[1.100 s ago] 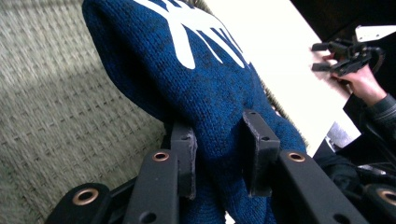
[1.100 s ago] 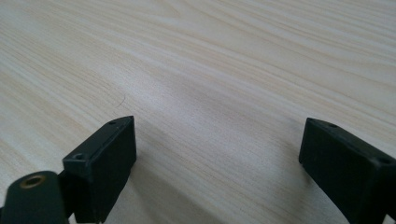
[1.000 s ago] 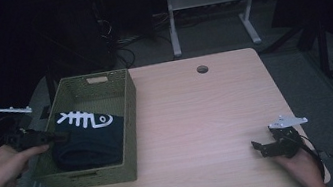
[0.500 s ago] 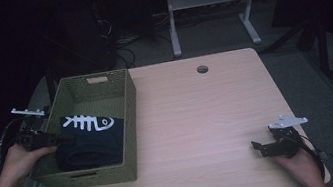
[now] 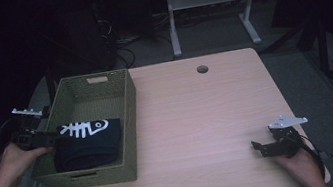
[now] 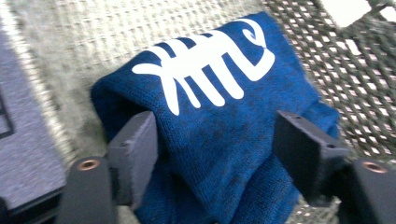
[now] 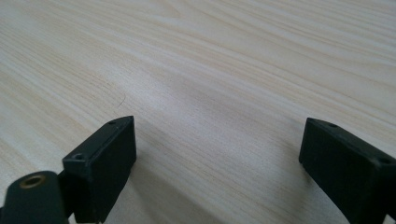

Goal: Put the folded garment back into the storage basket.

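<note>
We see the left claw with jaws just opened wide, astride the folded blue cloth lying in the woven basket — a second ago it clamped it. The right claw rests open on the bench, unmoved.

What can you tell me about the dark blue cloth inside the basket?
The folded cloth is dark blue knit fabric with a white fish-skeleton print on top. It lies in the near part of the green woven basket. The left tongs have just been opening; their jaws stand on either side of its folded edge, the left one touching it.
</note>
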### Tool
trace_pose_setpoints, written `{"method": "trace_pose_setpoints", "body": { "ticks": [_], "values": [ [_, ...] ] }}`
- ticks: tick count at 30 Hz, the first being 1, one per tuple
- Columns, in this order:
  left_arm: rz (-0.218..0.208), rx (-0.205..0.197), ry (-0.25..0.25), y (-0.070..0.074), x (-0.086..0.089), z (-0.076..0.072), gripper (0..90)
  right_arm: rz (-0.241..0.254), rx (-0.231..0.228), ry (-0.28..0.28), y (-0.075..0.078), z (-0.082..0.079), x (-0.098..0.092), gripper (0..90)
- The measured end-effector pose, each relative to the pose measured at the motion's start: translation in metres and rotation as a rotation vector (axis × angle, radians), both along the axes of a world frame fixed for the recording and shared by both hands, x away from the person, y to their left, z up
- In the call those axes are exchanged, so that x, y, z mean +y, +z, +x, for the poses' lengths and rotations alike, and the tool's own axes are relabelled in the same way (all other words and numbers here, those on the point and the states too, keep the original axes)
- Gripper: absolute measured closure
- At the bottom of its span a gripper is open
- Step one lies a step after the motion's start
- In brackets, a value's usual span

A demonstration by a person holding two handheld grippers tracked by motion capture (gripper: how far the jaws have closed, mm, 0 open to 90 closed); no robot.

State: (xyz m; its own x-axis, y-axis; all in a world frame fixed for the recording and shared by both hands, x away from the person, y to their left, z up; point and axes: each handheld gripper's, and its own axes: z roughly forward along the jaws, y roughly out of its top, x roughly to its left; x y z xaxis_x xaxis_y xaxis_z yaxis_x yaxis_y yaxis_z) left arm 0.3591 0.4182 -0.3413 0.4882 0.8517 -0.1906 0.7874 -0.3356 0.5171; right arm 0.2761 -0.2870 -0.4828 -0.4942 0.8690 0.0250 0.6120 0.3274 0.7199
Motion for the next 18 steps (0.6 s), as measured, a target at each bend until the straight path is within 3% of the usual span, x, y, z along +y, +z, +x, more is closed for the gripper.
{"method": "trace_pose_setpoints", "body": {
  "ticks": [4,10,18],
  "values": [
    [0.034,-0.015,0.047,0.003,0.004,-0.003,22.7,0.0,0.0,0.0,0.0,0.0,0.0,10.5],
    [0.025,-0.037,0.042,0.006,-0.002,-0.009,17.6,0.0,0.0,0.0,0.0,0.0,0.0,10.4],
    [0.022,-0.087,0.025,0.013,-0.027,-0.014,13.7,0.0,0.0,0.001,0.0,0.0,0.0,10.4]
  ]
}}
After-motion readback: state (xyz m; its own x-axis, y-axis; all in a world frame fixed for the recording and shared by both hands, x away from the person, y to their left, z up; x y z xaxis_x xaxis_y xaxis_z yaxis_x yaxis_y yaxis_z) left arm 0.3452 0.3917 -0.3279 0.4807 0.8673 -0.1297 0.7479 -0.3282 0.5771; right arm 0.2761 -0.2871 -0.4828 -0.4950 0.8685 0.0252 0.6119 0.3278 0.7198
